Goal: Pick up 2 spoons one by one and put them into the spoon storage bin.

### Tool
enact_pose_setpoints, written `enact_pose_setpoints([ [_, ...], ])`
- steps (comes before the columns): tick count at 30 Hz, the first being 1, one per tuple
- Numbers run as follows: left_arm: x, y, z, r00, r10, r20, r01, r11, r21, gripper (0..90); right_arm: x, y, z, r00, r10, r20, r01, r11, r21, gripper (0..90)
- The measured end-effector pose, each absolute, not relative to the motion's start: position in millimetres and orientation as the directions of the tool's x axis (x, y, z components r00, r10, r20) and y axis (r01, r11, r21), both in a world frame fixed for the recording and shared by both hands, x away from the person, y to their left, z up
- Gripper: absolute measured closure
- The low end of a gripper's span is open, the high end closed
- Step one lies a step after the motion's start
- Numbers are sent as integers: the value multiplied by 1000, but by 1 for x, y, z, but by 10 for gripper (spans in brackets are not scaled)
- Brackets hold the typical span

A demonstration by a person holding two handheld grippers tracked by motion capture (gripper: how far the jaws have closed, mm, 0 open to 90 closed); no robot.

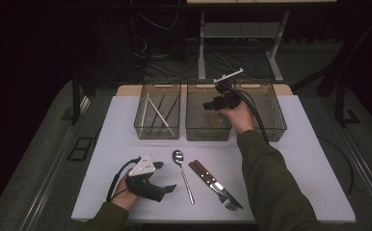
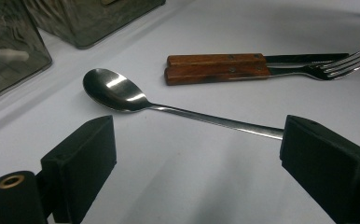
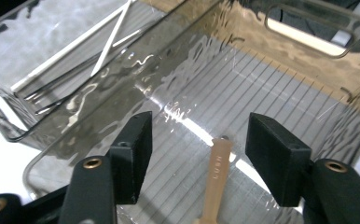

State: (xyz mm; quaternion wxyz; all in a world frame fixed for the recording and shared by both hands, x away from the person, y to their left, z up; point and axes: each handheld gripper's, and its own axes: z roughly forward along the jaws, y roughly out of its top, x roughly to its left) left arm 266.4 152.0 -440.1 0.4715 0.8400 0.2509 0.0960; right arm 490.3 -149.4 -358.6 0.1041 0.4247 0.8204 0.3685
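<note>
Right gripper [image 1: 212, 105] hovers over the middle bin [image 1: 208, 132] at upper centre of the high view, jaws parted — not clamping anything. In the right gripper view a thin wooden utensil [image 3: 215, 179] lies on the bin floor between the spread jaws at lower centre, pads clear of it. Left gripper [image 1: 167, 178] sits at lower left of the high view, jaws wide apart, empty — spoon [image 2: 122, 93] just ahead on the white table [image 1: 295, 159]. Wood-handled knife [image 1: 204, 174] and fork [image 1: 222, 192] lie side by side right of the spoon.
</note>
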Motion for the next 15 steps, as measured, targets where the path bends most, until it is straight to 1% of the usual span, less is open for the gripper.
enact_pose_setpoints([
  [2,267,152,-440,858,509,-67,325,-436,839,91,483,-152,-355,-624,770,135,599,361,715,388],
  [4,267,152,-440,858,509,-67,325,-438,838,91,474,-156,-352,-632,766,119,567,352,744,385],
  [6,266,152,-440,856,512,-73,329,-431,840,91,465,-161,-349,-633,763,128,547,325,772,378],
  [9,266,152,-440,856,513,-70,331,-438,836,91,457,-168,-345,-649,741,171,551,303,778,365],
  [13,266,151,-440,844,530,-74,341,-425,838,91,445,-176,-342,-671,723,162,531,316,786,341],
  [15,266,151,-440,834,547,-74,351,-423,835,90,438,-181,-341,-669,726,162,523,304,796,293],
])
